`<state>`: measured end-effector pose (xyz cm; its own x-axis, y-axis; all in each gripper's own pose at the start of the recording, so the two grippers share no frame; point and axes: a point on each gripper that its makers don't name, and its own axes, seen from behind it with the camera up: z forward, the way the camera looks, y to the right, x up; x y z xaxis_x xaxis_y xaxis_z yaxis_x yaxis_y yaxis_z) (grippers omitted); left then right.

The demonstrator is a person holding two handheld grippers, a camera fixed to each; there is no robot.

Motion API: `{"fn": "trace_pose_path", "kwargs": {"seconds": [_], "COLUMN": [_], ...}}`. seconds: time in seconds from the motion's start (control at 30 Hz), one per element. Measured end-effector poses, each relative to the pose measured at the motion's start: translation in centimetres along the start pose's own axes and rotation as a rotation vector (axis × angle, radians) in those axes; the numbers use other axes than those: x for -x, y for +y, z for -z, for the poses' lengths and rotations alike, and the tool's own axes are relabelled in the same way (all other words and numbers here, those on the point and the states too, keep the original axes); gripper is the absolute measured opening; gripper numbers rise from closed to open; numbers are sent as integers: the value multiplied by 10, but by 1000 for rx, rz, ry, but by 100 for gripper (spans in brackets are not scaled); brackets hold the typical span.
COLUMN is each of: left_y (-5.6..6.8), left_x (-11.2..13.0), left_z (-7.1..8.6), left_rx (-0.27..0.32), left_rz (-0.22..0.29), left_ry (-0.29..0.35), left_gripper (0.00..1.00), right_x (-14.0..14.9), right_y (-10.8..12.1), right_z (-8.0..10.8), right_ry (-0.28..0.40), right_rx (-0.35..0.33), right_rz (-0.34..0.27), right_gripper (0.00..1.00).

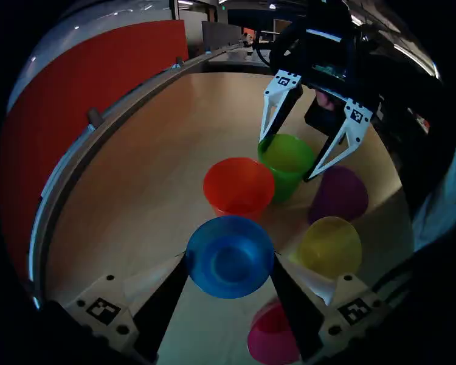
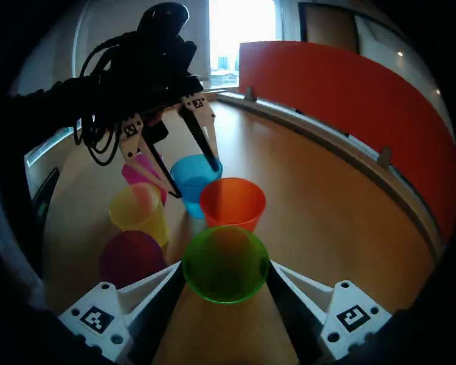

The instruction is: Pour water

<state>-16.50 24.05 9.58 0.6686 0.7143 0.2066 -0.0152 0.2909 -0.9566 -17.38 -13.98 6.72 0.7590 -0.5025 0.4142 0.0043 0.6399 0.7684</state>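
A blue cup [image 1: 230, 257] sits between the fingers of my left gripper [image 1: 229, 255], both pressing on its sides; the right gripper view shows this gripper [image 2: 197, 181] farther off around the blue cup [image 2: 194, 176]. My right gripper [image 2: 226, 263] is shut on a green cup [image 2: 226, 263]; in the left gripper view it [image 1: 286, 159] straddles the green cup [image 1: 287, 157] from above. Between the two stands an empty orange cup [image 1: 239, 185] [image 2: 232, 202]. Whether either held cup is lifted off the table I cannot tell.
On the wooden table [image 1: 167, 152] stand a yellow cup [image 1: 330, 246] [image 2: 138, 210], a purple cup [image 1: 340, 193] [image 2: 129, 258] and a pink cup [image 1: 270, 334] [image 2: 140, 170], close beside the held ones. A red partition [image 1: 76, 103] [image 2: 349, 91] runs along the table's railed edge.
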Motion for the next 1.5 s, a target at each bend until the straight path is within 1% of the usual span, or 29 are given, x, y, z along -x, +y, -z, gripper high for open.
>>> {"fn": "trace_pose_path", "kwargs": {"seconds": [0.2,0.47,0.67,0.9,1.27,1.5], "left_y": [0,-4,-7,-16,-22,-24], "left_x": [0,-7,-16,-26,-41,-52], "left_z": [2,11,19,39,76,99], "left_rx": [-2,-24,-40,-88,-174,-232], "left_rz": [4,11,25,40,78,91], "left_ry": [0,26,62,115,218,284], "left_gripper": [89,89,89,89,89,89], "right_x": [-6,-15,-24,-38,-63,-84], "right_y": [1,3,4,7,4,1], "right_z": [3,11,17,28,45,59], "right_ry": [19,41,65,96,148,205], "right_rx": [5,19,31,48,74,92], "right_rz": [-6,-9,-4,-2,5,3], "right_gripper": [91,91,91,91,91,91]}}
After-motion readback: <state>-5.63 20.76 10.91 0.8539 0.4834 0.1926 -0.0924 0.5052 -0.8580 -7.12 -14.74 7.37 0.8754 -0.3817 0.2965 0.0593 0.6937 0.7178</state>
